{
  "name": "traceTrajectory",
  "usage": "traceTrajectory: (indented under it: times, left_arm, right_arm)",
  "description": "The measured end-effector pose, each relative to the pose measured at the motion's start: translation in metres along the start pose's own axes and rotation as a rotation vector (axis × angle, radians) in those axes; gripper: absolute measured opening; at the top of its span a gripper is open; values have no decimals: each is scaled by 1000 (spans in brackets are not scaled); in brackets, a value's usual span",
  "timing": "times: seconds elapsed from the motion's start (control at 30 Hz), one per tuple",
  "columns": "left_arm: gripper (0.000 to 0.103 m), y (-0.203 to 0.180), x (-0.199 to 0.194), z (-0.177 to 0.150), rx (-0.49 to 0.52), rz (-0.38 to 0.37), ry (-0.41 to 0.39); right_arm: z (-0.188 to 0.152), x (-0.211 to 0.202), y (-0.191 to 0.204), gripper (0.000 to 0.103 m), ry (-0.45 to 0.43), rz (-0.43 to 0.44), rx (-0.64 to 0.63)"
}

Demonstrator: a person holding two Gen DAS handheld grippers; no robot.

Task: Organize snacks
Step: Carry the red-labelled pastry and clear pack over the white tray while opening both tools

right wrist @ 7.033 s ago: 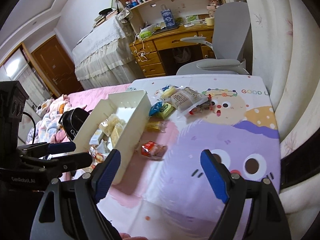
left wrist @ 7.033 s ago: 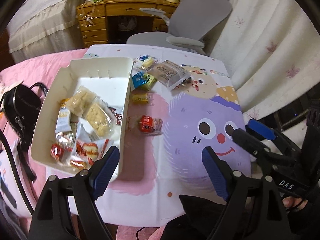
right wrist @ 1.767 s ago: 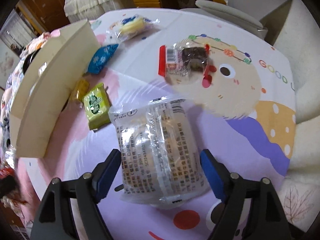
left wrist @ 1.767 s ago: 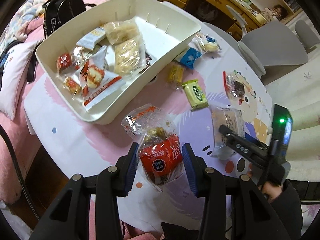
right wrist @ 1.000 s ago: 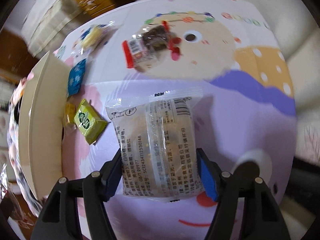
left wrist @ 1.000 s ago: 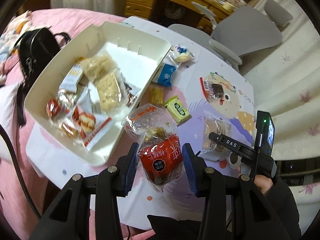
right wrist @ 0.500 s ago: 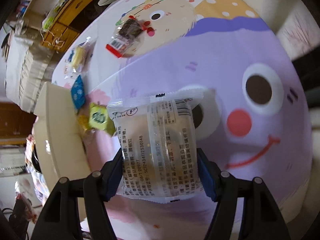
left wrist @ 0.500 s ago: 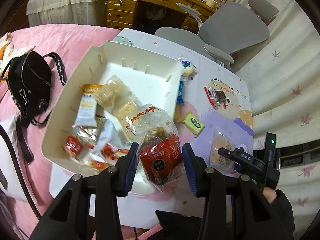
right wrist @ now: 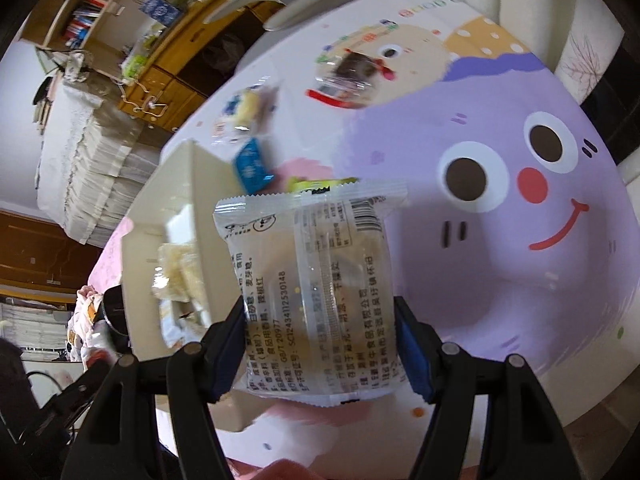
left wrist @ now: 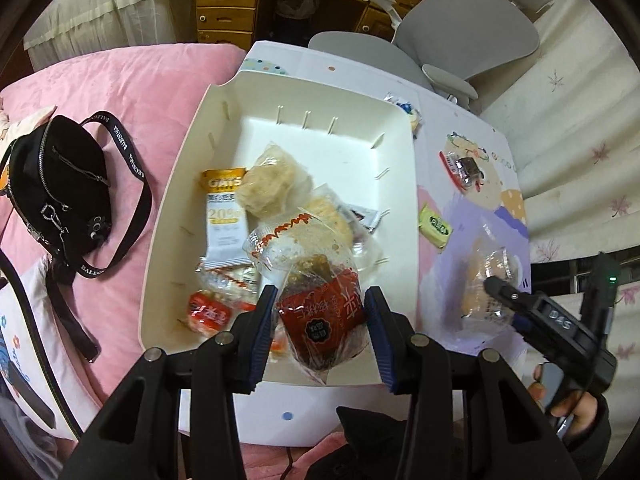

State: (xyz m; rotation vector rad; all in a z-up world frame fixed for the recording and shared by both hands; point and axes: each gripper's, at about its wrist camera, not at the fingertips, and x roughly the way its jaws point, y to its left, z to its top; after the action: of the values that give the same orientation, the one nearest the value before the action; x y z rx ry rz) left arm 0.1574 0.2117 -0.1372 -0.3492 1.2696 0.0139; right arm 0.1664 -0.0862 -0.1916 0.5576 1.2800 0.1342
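Your left gripper [left wrist: 322, 330] is clamped on the red-labelled snack bag [left wrist: 324, 312], held over the near end of the white bin [left wrist: 404, 200]. Your right gripper [right wrist: 320, 344] is pinched on the clear cake packet [right wrist: 316, 292], raised above the cartoon tablecloth [right wrist: 500, 280], just right of the bin.

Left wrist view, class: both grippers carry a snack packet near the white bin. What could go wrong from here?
1. The left gripper pinches the red packet over the white bin, near its front rim; released here, it may spill out.
2. The right gripper holds the clear packet by its lower end; it could slip.
3. The bin's near half is already piled, so packets may slide.
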Motion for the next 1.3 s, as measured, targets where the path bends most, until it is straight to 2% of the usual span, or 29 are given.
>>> traceTrajectory:
  times: [0.37,0.6,0.77,0.9,1.03,1.17,1.3]
  left_arm:
    - [43,44,-8,5,-50,-8,8]
    - [43,65,-9,5,-108,-36,15]
    - [43,69,-10,4,-103,-58,14]
    - [44,65,-17,4,-78,-76,-10]
    - [56,60,-17,5,-62,-55,-11]
    - [61,54,-16,4,-45,-54,-10]
    - [61,45,-17,3,-20,-54,-14]
  right_arm:
    - [-23,-10,80,69,-34,43,-217]
    - [-41,-3,115,69,-22,119,-320]
    - [-52,2,136,69,-18,155,-386]
    - [-54,-3,144,70,-51,171,-425]
    - [-53,1,142,77,-39,164,-417]
    - [-51,0,136,77,-36,164,-399]
    - [-50,-1,129,77,-33,170,-375]
